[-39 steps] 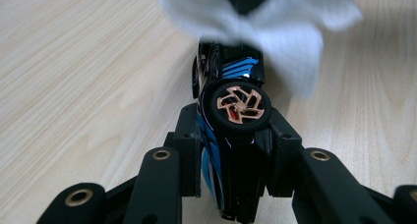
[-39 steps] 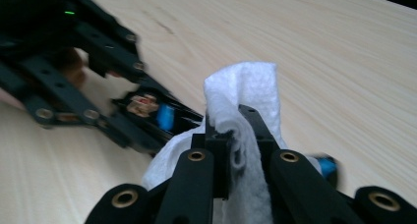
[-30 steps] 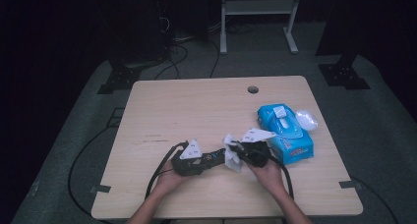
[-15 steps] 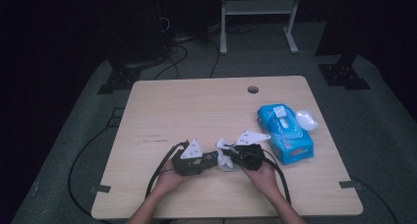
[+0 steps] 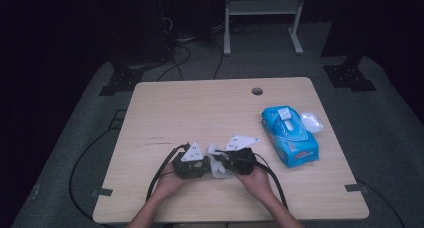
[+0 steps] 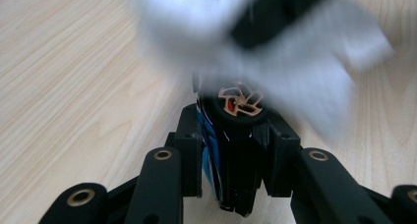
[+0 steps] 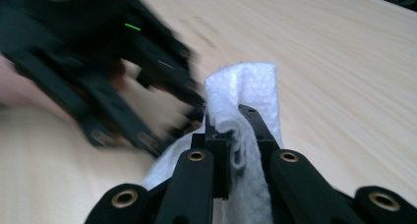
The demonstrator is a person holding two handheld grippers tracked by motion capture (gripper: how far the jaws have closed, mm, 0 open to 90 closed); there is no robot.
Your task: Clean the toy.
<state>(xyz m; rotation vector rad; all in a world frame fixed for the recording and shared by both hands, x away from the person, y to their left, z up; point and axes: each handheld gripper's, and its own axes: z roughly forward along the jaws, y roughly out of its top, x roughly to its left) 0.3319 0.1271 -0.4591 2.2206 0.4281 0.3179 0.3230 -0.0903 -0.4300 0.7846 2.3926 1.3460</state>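
Observation:
My left gripper [image 6: 235, 135] is shut on a small black and blue toy car [image 6: 221, 160]; one wheel with bronze spokes [image 6: 239, 100] faces up between the jaws. My right gripper [image 7: 238, 130] is shut on a white wipe [image 7: 246, 86]. The wipe [image 6: 305, 71] hangs blurred right over the car's front end, touching or nearly touching it. In the high view both grippers meet tip to tip near the table's front edge, the left gripper [image 5: 206, 166] and the right gripper [image 5: 222, 163], with the wipe [image 5: 216, 160] bunched between them. The left gripper [image 7: 113, 86] shows blurred in the right gripper view.
A blue pack of wipes [image 5: 290, 135] lies at the right of the wooden table [image 5: 200, 108], with a small white crumpled piece [image 5: 311, 121] beside it. A cable hole [image 5: 257, 91] sits near the far edge. Cables trail off the front edge from both grippers.
The right gripper has slid left with the wipe and closed the gap to the left gripper. The left gripper and the car have stayed in place.

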